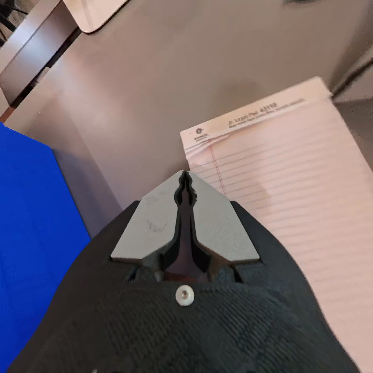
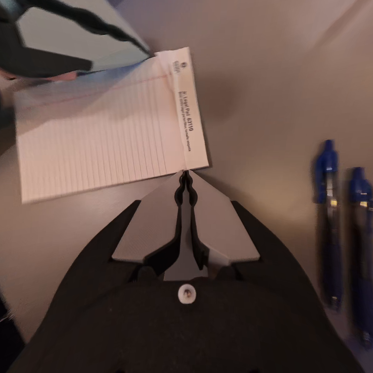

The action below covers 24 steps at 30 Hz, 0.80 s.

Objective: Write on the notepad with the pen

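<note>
A white lined notepad [image 1: 292, 181] lies flat on the grey-brown desk, to the right of my left gripper [image 1: 184, 173], which is shut and empty with its tip near the pad's left edge. In the right wrist view the notepad [image 2: 101, 141] lies ahead and to the left. My right gripper [image 2: 185, 173] is shut and empty, its tip just short of the pad's near corner. Two blue pens [image 2: 328, 218] [image 2: 361, 242] lie side by side on the desk to its right. The left gripper [image 2: 44, 58] shows blurred at the upper left, over the pad's far end.
A blue cloth [image 1: 34, 232] fills the left side of the left wrist view. A pale rounded board [image 1: 90, 16] and a lower shelf or desk edge [image 1: 26, 52] stand at the upper left. Bare desk [image 2: 272, 90] lies between the notepad and the pens. Left tips to right tips: about 12 centimeters.
</note>
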Motion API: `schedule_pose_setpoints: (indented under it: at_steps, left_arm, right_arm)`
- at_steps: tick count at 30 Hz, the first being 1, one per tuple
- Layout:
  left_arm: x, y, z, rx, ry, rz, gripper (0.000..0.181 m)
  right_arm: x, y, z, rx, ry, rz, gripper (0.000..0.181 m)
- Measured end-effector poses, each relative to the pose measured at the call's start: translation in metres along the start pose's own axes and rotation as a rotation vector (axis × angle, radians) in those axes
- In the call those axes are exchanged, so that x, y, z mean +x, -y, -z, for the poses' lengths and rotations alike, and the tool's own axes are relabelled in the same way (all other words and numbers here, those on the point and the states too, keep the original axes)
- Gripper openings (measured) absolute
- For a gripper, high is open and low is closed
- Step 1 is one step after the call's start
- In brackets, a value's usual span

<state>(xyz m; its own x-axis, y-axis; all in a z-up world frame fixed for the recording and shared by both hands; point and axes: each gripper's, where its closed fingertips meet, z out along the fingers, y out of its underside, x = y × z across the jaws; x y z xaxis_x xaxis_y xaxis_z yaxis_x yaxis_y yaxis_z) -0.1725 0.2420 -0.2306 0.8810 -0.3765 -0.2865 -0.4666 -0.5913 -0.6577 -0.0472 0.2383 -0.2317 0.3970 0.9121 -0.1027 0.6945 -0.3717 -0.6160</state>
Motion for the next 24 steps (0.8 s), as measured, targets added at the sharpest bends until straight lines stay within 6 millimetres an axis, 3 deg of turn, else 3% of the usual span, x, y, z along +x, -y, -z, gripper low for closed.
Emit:
schedule_pose_setpoints:
  at_steps: [4,8,11,14,19,24]
  left_arm:
    - [0.008,0.003,0.001,0.012,-0.044,-0.002,0.000]
    - [0.016,0.005,0.003,0.023,-0.101,0.013,0.000]
    - [0.010,0.014,0.010,0.071,-0.067,0.004,0.000]
    - [0.019,0.022,0.021,0.112,-0.133,0.010,0.000]
    - [0.030,0.001,0.013,-0.007,-0.175,-0.051,0.000]
    - [0.043,0.002,0.014,0.004,-0.255,-0.028,0.000]
  right_arm:
    - [0.041,0.016,-0.008,0.036,-0.095,-0.050,0.000]
    - [0.055,0.023,-0.009,0.043,-0.047,-0.157,0.000]
    - [0.049,0.014,-0.001,0.041,0.014,-0.205,0.002]
    - [0.045,0.002,0.010,0.046,0.024,-0.205,0.004]
    - [0.021,-0.015,0.018,0.032,0.145,-0.257,0.006]
    - [0.009,-0.017,0.020,0.032,0.220,-0.311,0.011]
